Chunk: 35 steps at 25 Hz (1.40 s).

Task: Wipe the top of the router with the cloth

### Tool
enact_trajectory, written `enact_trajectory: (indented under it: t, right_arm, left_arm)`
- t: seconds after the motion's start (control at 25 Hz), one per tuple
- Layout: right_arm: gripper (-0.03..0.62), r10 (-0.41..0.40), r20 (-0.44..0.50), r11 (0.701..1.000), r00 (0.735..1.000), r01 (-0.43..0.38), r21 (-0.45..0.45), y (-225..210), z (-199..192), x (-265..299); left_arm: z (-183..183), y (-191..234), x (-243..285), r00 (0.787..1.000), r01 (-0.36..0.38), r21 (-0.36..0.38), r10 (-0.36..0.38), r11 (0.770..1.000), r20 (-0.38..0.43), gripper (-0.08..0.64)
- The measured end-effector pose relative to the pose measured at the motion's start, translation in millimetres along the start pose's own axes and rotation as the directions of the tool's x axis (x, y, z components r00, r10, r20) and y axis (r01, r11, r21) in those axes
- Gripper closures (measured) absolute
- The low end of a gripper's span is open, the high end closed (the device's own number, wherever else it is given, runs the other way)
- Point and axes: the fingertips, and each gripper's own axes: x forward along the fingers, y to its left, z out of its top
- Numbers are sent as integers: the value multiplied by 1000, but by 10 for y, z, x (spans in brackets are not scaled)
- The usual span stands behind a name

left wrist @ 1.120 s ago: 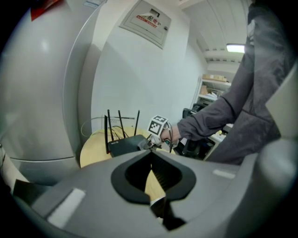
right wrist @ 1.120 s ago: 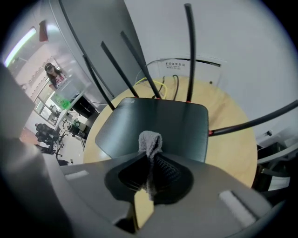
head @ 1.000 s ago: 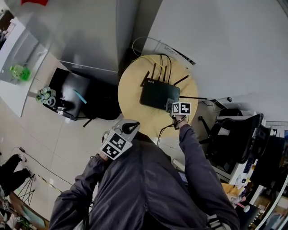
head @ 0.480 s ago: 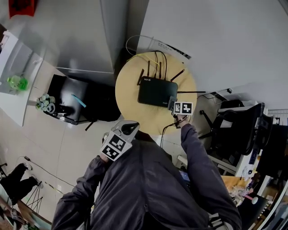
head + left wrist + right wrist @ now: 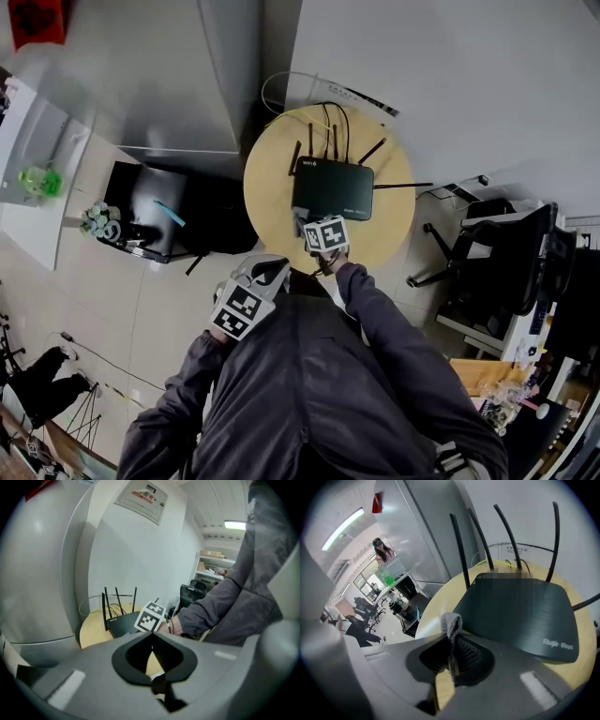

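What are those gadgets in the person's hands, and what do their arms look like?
The left hand-held gripper and right hand-held gripper are pale grey plastic shells with black jaw recesses, each carrying a white cube with black square markers. Dark grey jacket sleeves cover both arms.

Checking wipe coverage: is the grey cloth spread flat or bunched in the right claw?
Bunched: the grey knitted cloth stands as a narrow wad pinched in the right claw.

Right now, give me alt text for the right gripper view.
The right gripper, shut on a grey cloth, points at a black router with upright antennas on a round wooden table.
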Motion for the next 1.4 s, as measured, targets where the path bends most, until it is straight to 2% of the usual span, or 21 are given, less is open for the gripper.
enact_trajectory:
  t: [0.2, 0.32, 0.6, 1.12, 1.28, 1.4]
  right_arm:
    - [569, -7, -4, 991, 1000, 8, 131, -116, -97, 115]
    - [569, -33, -9, 984, 999, 34, 177, -292, -168, 77]
    - [569, -105, -21, 967, 994, 107, 233, -802, -392, -192]
    - [569, -233, -30, 917, 972, 230, 327, -1672, -810, -748]
    - [569, -213, -26, 930, 977, 211, 300, -1646, -842, -746]
    - [569, -180, 13, 950, 984, 171, 263, -1434, -774, -802]
  left_arm:
    - [-63, 33, -95, 999, -32, -20, 32, 999, -5, 560]
    - [-76, 38, -122, 999, -36, -22, 36, 999, -5, 560]
    - [-41, -53, -42, 1000, -4, -1, 4, 1000, -9, 560]
    - [-4, -170, 118, 998, 54, 33, -53, 998, -39, 560]
    - [-3, -198, 160, 997, 61, 39, -59, 997, -48, 560]
    - [14, -189, 175, 997, 62, 40, -60, 997, -49, 560]
